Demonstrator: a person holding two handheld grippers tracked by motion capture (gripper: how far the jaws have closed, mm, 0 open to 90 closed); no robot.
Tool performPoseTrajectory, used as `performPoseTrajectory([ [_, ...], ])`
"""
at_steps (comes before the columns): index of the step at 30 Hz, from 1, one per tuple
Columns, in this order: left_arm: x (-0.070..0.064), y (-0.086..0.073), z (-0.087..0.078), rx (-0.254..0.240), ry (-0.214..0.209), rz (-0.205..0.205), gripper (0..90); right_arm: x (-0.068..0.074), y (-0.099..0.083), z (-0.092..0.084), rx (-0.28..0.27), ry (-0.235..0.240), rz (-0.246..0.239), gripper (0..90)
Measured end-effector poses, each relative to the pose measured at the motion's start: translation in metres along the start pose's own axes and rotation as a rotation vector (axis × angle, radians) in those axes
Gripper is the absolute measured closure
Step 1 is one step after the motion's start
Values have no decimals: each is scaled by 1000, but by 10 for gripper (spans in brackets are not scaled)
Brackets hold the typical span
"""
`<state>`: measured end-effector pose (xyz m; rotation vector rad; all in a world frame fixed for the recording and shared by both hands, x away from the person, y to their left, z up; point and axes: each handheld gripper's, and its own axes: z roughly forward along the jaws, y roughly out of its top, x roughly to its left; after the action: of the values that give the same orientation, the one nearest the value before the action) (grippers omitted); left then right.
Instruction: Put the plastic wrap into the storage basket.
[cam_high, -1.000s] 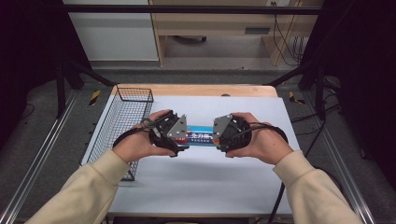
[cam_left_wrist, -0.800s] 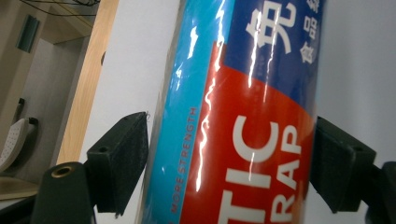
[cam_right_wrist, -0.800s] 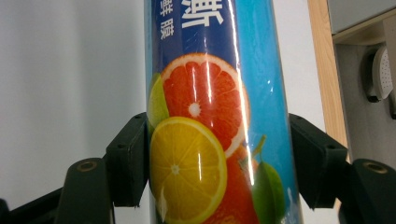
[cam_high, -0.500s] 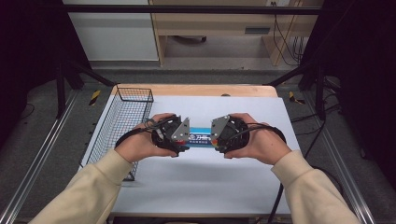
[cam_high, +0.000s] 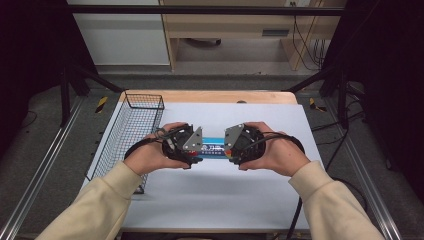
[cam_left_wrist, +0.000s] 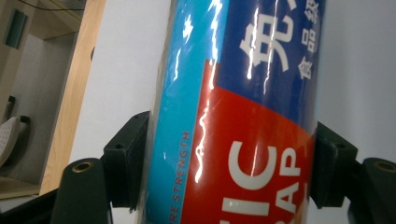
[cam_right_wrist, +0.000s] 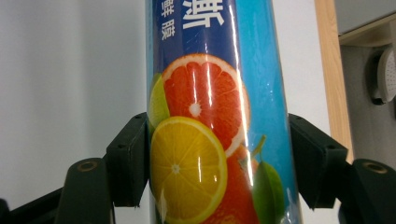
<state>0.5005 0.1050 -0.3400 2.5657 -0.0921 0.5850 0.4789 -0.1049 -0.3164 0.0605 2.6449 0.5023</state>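
A long roll of plastic wrap (cam_high: 214, 148), blue with a red panel and citrus pictures, is held level above the white table top (cam_high: 225, 200) between both grippers. My left gripper (cam_high: 200, 152) grips its left end; in the left gripper view the gripper (cam_left_wrist: 231, 163) has both black pads (cam_left_wrist: 126, 163) pressed on the roll (cam_left_wrist: 243, 116), and its jaws have just been closing on it. My right gripper (cam_high: 229, 150) holds the other end. In the right gripper view that gripper (cam_right_wrist: 219, 161) clamps the roll (cam_right_wrist: 205, 154) by the orange slices, pads (cam_right_wrist: 317, 161) tight against it.
A black wire basket (cam_high: 135, 125) stands along the table's left side, close to my left hand. A wooden strip (cam_high: 215, 96) runs along the far edge. Metal rails (cam_high: 45, 170) flank the table, and cables hang at the right.
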Motion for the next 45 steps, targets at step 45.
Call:
performPoseTrajectory([
  [45, -13, -31, -17, -13, 48, -129, 300, 35, -100, -45, -100, -312, 236, 62],
])
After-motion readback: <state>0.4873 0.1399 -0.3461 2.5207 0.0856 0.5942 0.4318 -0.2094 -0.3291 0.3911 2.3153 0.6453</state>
